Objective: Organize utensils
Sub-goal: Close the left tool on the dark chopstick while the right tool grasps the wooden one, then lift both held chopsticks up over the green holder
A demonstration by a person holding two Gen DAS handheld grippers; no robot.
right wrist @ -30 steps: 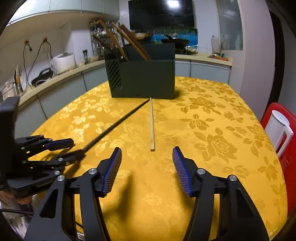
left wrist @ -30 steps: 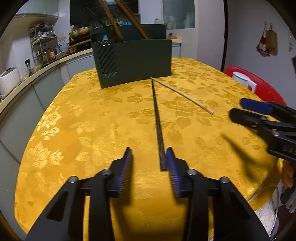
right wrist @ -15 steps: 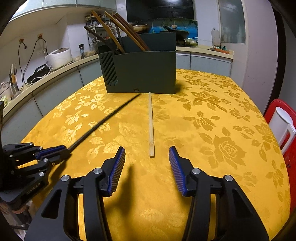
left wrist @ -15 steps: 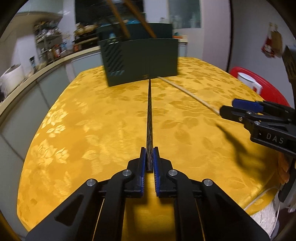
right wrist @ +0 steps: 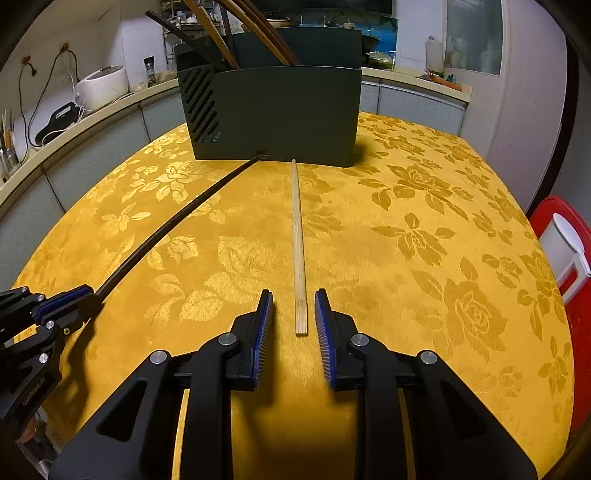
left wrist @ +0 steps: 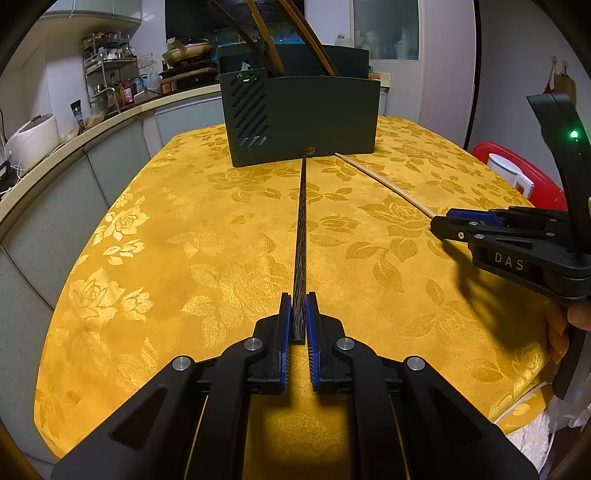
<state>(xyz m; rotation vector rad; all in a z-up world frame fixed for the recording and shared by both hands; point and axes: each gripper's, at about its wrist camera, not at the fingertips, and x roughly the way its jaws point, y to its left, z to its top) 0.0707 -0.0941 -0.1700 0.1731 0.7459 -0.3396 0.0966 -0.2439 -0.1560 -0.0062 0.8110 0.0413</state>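
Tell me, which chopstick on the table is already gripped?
The dark chopstick: the left gripper is shut on its near end. The pale chopstick lies loose between the right gripper's closing jaws.

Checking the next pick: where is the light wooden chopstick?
In the right wrist view, the light chopstick lies on the tablecloth, near end between the closing right gripper's jaws.

The utensil holder [left wrist: 303, 114] hides its chopsticks' [left wrist: 258, 22] lower ends; their tops are cropped.
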